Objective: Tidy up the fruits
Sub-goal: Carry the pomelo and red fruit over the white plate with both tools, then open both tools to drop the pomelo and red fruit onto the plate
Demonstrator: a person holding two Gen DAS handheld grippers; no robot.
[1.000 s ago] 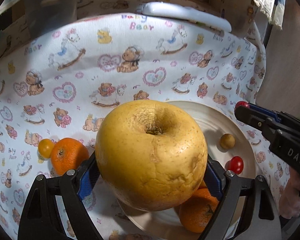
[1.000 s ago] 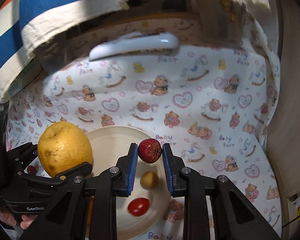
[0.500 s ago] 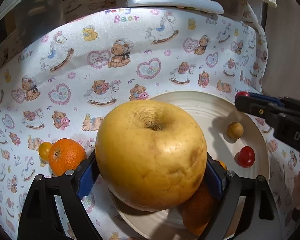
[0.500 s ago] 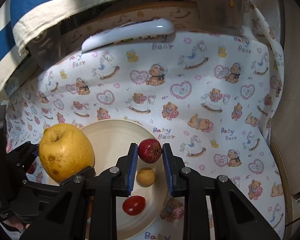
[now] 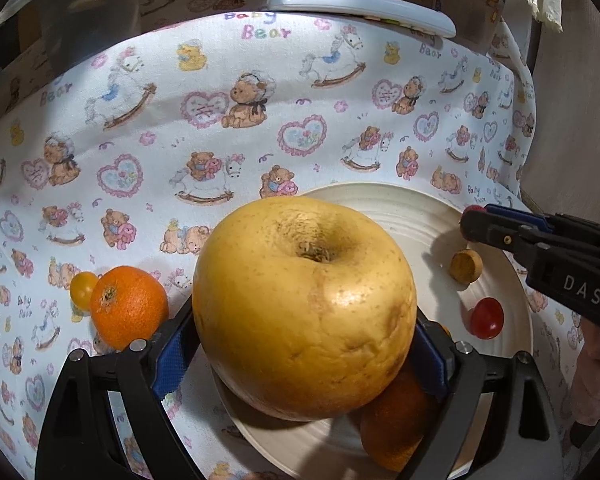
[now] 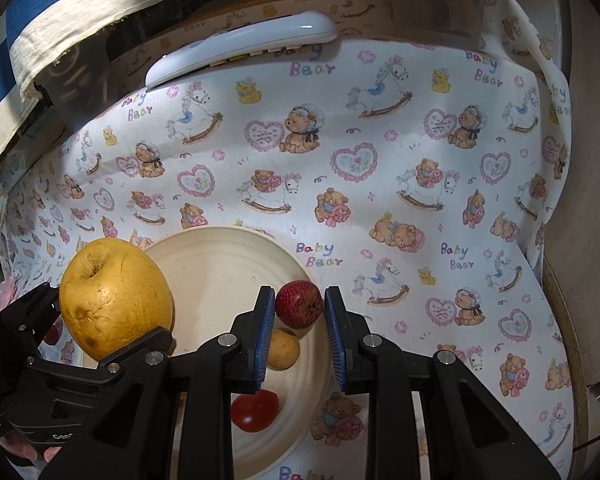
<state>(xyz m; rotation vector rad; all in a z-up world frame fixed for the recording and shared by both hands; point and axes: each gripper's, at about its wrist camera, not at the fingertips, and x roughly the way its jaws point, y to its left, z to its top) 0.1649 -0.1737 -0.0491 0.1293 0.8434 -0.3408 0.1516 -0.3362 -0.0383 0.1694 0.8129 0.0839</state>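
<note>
My left gripper [image 5: 302,344] is shut on a large yellow pear [image 5: 304,304], held over the left part of a cream plate [image 5: 380,196]. The pear [image 6: 114,300] and left gripper [image 6: 96,320] also show at the left of the right wrist view. My right gripper [image 6: 300,314] is shut on a small dark red fruit [image 6: 299,303] above the plate [image 6: 220,248]; its tip [image 5: 496,228] enters the left wrist view from the right. On the plate lie a small tan fruit [image 5: 466,266], a red cherry tomato [image 5: 487,318] and an orange [image 5: 396,420] partly hidden under the pear.
On the bear-print cloth [image 5: 220,120] left of the plate sit an orange [image 5: 128,306] and a yellow cherry tomato [image 5: 82,290]. A white remote [image 6: 240,50] lies at the far edge. A wooden rim [image 6: 564,320] bounds the right side. A striped cloth [image 6: 60,20] hangs at the back left.
Both grippers keep hold of the same fruits. The background has drifted only slightly in both views.
</note>
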